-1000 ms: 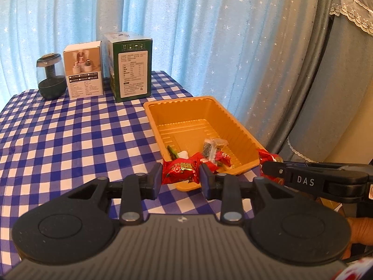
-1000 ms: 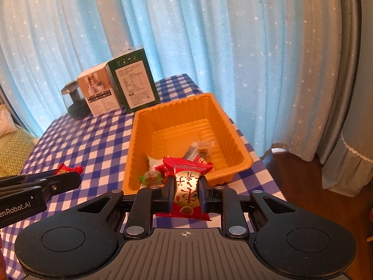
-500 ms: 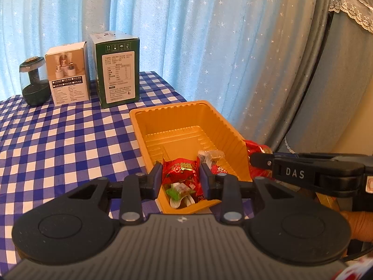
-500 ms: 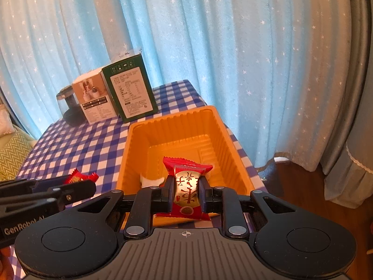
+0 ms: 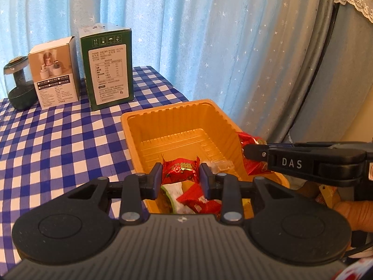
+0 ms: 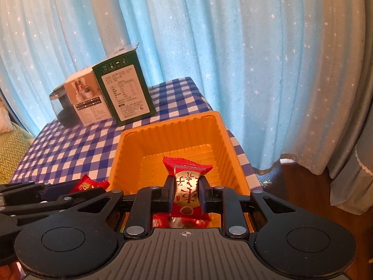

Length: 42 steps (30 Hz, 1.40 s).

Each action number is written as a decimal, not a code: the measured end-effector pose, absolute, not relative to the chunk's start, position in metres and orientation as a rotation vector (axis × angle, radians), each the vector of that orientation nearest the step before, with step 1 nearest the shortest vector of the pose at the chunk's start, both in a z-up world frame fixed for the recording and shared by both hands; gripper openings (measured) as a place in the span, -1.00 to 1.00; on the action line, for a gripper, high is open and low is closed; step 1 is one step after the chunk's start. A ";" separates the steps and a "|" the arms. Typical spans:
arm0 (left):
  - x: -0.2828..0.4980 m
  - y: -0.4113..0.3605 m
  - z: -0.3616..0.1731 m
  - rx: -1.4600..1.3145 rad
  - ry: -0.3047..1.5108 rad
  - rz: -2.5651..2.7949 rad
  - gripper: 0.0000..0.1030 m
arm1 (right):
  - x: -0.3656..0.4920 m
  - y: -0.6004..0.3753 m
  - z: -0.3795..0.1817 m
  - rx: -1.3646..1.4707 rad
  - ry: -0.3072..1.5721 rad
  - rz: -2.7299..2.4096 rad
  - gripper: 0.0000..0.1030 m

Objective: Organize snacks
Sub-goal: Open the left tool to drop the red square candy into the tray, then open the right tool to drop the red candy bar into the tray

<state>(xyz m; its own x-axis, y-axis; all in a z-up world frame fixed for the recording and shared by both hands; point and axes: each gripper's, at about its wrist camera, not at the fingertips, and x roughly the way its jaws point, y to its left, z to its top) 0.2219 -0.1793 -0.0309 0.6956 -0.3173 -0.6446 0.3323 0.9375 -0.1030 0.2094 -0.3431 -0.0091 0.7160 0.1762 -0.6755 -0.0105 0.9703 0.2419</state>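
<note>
Both tongs advanced over the orange tray [image 5: 184,113] since earlier. Left tongs [image 5: 180,176] clamped on red flower-print candy [image 5: 180,169]; right tongs [image 6: 186,192] clamped on red-gold snack packet [image 6: 186,186]. Boxes [image 5: 107,67] at 11 o'clock on bench [image 5: 58,144].

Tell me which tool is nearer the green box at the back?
Left, though only slightly. The left tool, holding a red candy, sits on the tray's side toward the green box; the right tool is over the tray's far side.

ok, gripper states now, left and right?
Left gripper: shut on a red candy.
Right gripper: shut on a red-gold snack pack.
</note>
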 end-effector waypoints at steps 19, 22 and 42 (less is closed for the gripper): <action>0.265 -0.196 -0.049 0.060 0.719 -0.390 -0.30 | 0.247 -0.348 -0.031 0.228 0.803 0.101 -0.58; 0.264 -0.190 -0.049 0.059 0.715 -0.381 -0.30 | 0.246 -0.347 -0.032 0.228 0.803 0.101 -0.58; 0.227 -0.142 -0.055 0.008 0.735 -0.294 -0.05 | 0.258 -0.331 -0.023 0.300 0.759 0.170 0.17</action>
